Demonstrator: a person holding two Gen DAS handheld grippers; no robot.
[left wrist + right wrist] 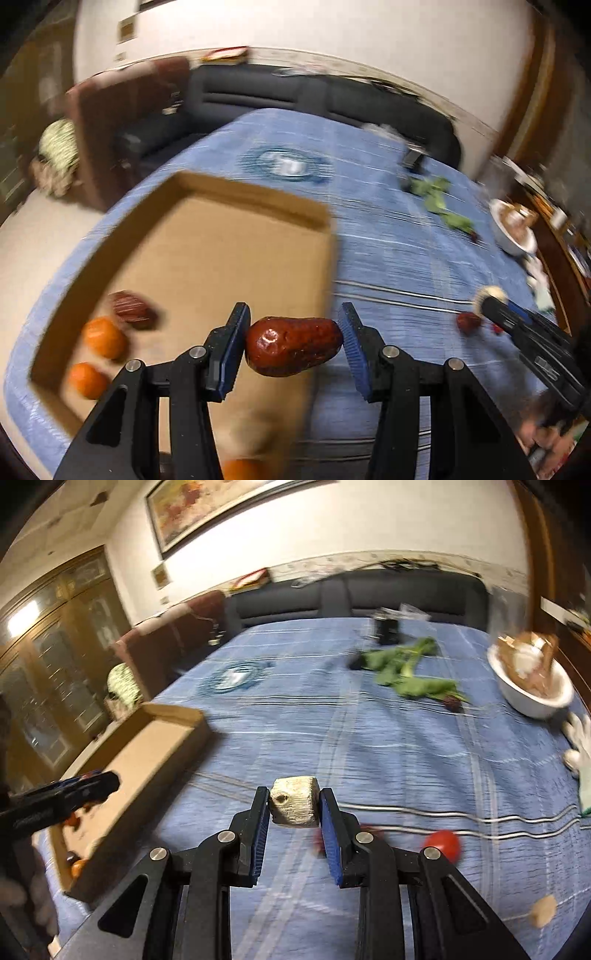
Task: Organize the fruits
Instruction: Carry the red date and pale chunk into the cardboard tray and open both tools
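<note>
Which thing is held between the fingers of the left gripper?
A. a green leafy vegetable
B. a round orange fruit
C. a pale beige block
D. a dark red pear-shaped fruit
D: in the left wrist view, the left gripper clamps the dark red pear-shaped fruit above the brown cardboard box.

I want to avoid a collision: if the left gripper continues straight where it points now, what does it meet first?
Probably the floor of the cardboard box; the left gripper, shut on a reddish-brown fruit, points there, though blur leaves depth uncertain.
</note>
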